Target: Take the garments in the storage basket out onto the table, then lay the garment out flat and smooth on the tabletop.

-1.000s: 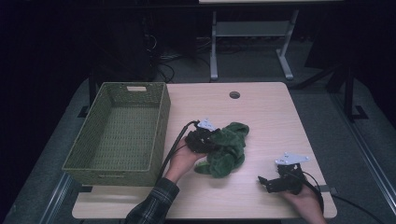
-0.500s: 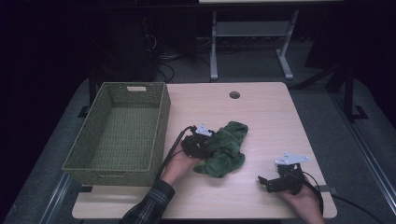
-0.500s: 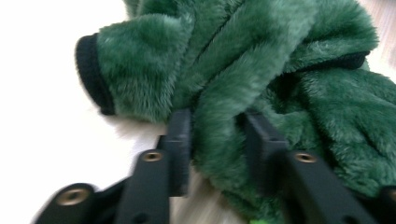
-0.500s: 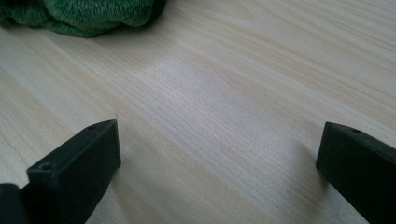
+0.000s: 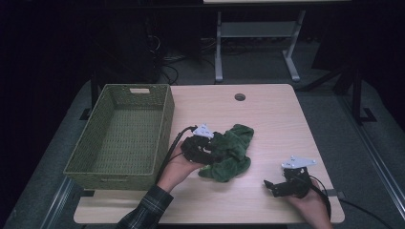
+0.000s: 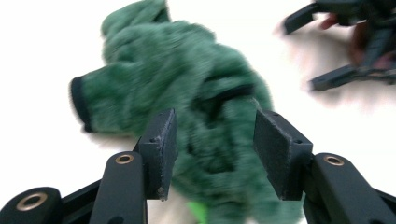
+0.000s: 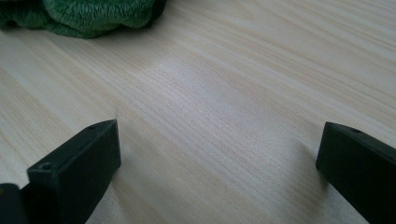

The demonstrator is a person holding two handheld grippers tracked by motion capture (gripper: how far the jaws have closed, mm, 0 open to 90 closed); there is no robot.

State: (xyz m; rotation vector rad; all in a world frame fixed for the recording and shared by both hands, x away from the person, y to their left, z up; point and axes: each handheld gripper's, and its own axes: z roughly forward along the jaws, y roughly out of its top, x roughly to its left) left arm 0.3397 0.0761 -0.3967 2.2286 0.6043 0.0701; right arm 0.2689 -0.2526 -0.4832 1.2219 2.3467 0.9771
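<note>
A crumpled green fleece cloth (image 5: pixel 235 149) lies on the wooden table (image 5: pixel 272 119) near its middle. My left gripper (image 5: pixel 216 152) is at the cloth's left edge, pointing into it. In the left gripper view its jaws (image 6: pixel 212 149) have just been opening. They stand apart with a fold of the cloth (image 6: pixel 187 79) between them, and the pads do not press on it. My right gripper (image 5: pixel 270 186) rests near the table's front right, open, with bare wood between its jaws (image 7: pixel 219 158). It also shows, blurred, at the top right of the left gripper view (image 6: pixel 345 42).
A green woven basket (image 5: pixel 165 129) stands at the table's left side, with nothing in it. A round cable hole (image 5: pixel 239 97) sits near the far edge. Beyond the table stands a metal desk frame (image 5: pixel 218 52) on dark floor.
The left gripper's jaws have parted off the cloth and the hand has drawn back slightly toward the front left. The cloth stays bunched on the table. The right gripper has kept still.
</note>
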